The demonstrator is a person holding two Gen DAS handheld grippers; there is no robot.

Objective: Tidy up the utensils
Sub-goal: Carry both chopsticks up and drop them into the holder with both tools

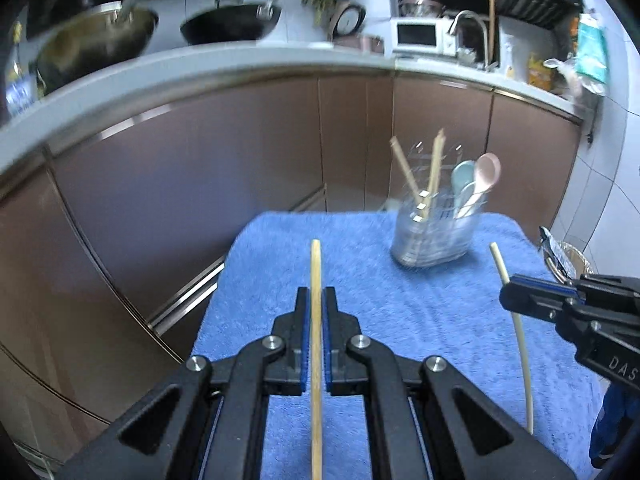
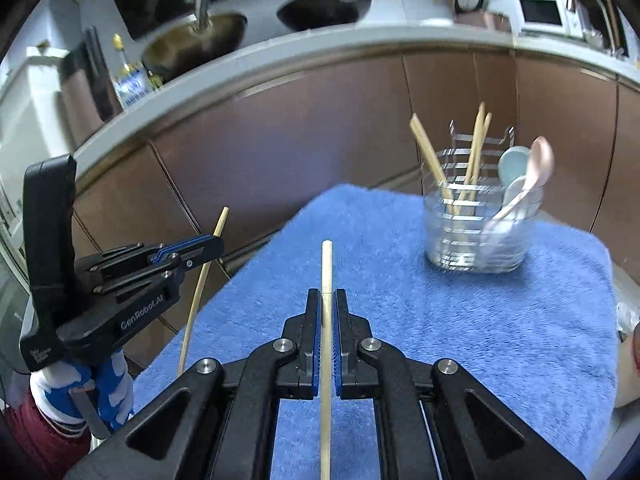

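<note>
My left gripper (image 1: 316,294) is shut on a wooden chopstick (image 1: 316,268) and holds it above the blue towel (image 1: 372,304). My right gripper (image 2: 327,296) is shut on a paler chopstick (image 2: 326,268). A clear utensil holder (image 1: 434,232) stands at the towel's far right, with three chopsticks (image 1: 434,168) and pastel spoons (image 1: 478,182) in it. It also shows in the right wrist view (image 2: 480,224). In the left wrist view the right gripper (image 1: 510,290) holds its chopstick (image 1: 520,336) at the right. In the right wrist view the left gripper (image 2: 216,246) holds its chopstick (image 2: 200,284) at the left.
Brown cabinet doors (image 1: 240,152) stand close behind the towel, under a grey counter (image 1: 200,72). On the counter are two woks (image 1: 100,40), a microwave (image 1: 420,34) and a tap (image 1: 472,24). A tiled wall (image 1: 600,184) is at the right.
</note>
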